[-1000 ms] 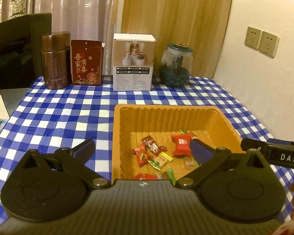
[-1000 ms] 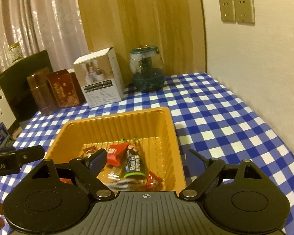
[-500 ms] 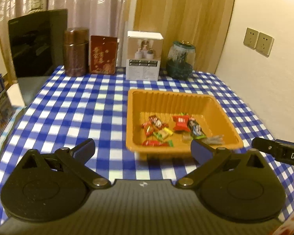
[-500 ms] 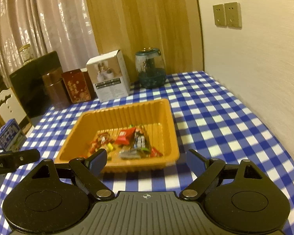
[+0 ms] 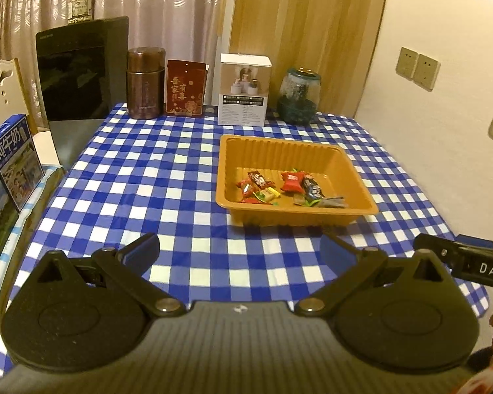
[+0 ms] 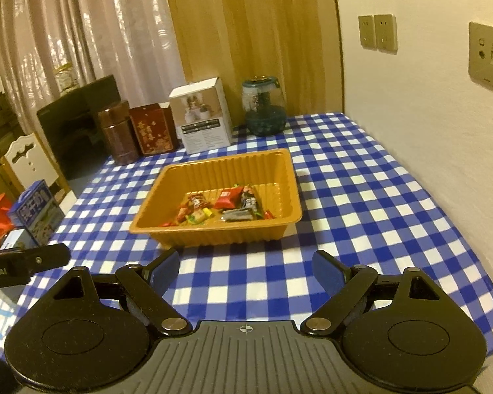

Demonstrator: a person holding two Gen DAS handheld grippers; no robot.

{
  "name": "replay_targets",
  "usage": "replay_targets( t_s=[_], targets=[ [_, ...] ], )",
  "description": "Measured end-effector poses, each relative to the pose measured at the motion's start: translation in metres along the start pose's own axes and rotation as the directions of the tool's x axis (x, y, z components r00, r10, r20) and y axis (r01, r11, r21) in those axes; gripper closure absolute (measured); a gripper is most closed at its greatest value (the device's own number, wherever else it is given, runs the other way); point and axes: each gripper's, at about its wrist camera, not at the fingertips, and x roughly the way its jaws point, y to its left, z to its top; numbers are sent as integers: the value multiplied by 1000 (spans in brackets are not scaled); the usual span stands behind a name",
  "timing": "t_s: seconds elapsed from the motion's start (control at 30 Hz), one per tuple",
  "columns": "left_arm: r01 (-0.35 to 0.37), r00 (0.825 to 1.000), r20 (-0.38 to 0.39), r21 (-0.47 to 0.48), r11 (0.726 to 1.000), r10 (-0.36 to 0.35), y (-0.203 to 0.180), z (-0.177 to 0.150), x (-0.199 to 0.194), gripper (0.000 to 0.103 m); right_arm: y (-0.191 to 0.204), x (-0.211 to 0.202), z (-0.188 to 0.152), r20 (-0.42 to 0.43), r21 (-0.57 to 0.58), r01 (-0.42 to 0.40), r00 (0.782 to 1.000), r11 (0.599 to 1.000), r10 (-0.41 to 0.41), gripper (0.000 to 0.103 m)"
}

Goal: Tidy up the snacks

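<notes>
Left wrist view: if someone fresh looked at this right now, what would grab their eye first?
Likely the orange tray near the middle of the blue checked tablecloth, holding a small heap of wrapped candies. Next, the row along the table's far edge: brown canister, red box, white box and glass jar. Low in the frame, the left gripper is open and empty.

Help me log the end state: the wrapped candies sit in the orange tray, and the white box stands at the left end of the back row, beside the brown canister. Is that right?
Not quite. The candies do sit in the orange tray, but the white box stands between the red packet and the glass jar. The brown canister is at the left end, as the left wrist view shows.
</notes>
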Motion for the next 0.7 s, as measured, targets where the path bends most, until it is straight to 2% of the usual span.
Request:
replay_targets(
  t_s=[0.3, 0.7],
  targets=[
    [-15, 1000, 19, -7, 1000, 15, -7, -12, -45, 0, 11, -49, -7, -2, -33, 0, 1000, 999, 0, 16],
    [-16, 1000, 26, -2, 1000, 16, -12, -30, -81, 0, 23, -90, -27, 2, -70, 21, 1000, 997, -21, 16]
  ],
)
